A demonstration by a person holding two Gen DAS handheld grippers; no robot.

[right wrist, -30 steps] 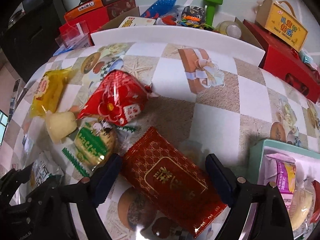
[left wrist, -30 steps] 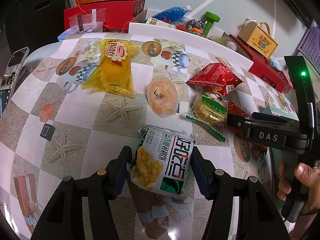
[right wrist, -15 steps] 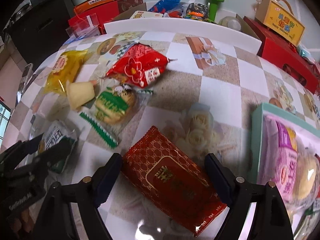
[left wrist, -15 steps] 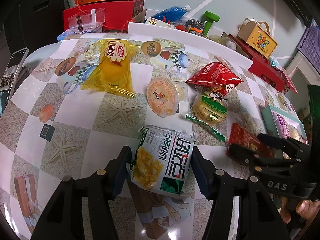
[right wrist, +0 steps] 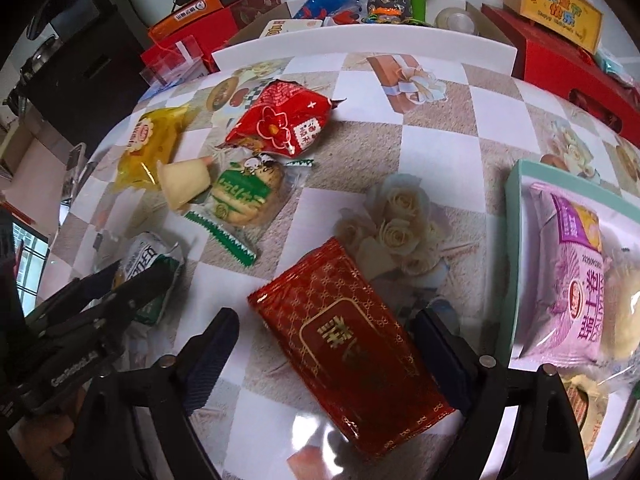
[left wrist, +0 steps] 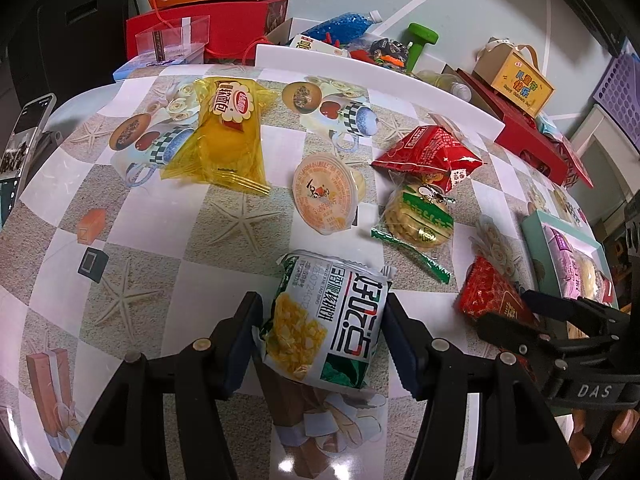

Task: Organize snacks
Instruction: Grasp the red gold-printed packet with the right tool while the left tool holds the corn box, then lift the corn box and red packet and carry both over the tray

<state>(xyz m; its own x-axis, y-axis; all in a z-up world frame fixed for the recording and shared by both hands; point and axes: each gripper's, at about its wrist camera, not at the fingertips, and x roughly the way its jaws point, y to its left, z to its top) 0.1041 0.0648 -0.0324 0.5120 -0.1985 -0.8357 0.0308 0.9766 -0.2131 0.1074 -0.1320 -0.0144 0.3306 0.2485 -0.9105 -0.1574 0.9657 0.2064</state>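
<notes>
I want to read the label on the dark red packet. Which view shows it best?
The right wrist view: the red packet lies whole and close between the right gripper's opening jaws, gold label facing up. The left wrist view shows only its upper end, small, behind that gripper.

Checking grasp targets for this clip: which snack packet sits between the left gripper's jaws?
The white-and-green corn snack packet, between the left gripper pads; the dark red gold-patterned packet lies under the right gripper.

red gold-patterned snack packet (right wrist: 352, 344) flat beside teal tray (right wrist: 516, 248)
</notes>
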